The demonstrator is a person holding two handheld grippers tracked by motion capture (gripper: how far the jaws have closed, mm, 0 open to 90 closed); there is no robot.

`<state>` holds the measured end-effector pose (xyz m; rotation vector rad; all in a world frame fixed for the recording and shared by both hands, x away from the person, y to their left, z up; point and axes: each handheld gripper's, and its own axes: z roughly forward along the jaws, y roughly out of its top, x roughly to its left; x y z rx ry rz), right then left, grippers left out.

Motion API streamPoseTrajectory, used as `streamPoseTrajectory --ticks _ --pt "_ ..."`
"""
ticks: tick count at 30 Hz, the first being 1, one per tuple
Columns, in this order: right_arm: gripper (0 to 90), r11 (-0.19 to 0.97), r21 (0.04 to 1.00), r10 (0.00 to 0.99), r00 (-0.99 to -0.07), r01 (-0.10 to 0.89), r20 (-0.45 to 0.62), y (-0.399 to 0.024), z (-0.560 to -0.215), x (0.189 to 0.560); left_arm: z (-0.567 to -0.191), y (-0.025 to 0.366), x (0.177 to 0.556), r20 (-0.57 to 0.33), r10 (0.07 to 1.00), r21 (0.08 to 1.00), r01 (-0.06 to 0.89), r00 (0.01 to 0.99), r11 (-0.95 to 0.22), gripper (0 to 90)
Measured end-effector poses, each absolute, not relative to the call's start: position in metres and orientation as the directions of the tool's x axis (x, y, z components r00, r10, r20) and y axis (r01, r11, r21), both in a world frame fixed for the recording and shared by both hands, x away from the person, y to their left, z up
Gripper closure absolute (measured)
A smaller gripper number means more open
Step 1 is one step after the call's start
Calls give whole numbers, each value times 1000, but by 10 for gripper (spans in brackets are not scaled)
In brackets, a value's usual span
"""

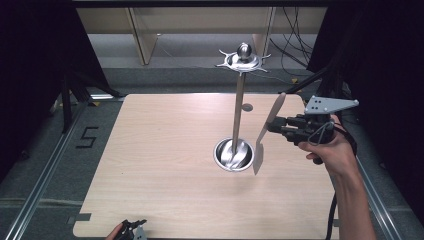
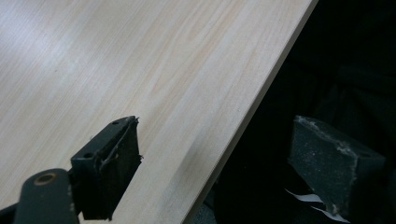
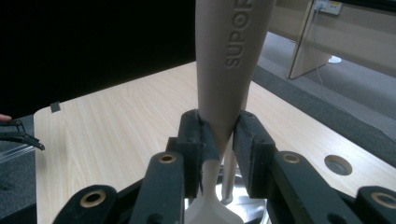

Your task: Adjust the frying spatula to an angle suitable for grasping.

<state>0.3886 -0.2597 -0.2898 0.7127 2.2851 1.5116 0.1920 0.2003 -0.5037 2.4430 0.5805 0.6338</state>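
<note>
RISK: spatula (image 1: 270, 117) pinched low on its tapered handle, could pivot or slip and knock the tall rack (image 1: 239, 107) standing in the bowl (image 1: 233, 155) | POSE: right gripper (image 1: 274, 126) raised right of rack, jaws clamped on spatula, blade hanging down | left gripper (image 1: 134, 227) at table (image 1: 150, 165) near edge, jaws apart, empty

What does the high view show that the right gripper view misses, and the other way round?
High view alone: the whole metal stand with its ball-topped crown, and the person's hand around the right gripper.

Right gripper view alone: the raised SUPOR lettering on the beige utensil, and how the fingers pinch its narrow neck.

Both: that utensil, the stand's shiny round base, the wooden table, and the left gripper at the table's near edge.
</note>
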Motion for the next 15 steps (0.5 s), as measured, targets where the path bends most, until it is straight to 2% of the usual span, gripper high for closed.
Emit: streamPoseTrajectory --ticks 15 --pt "736 323 921 574 -819 218 -8 -241 -263 411 -504 200 192 296 513 598 262 806 -757 155"
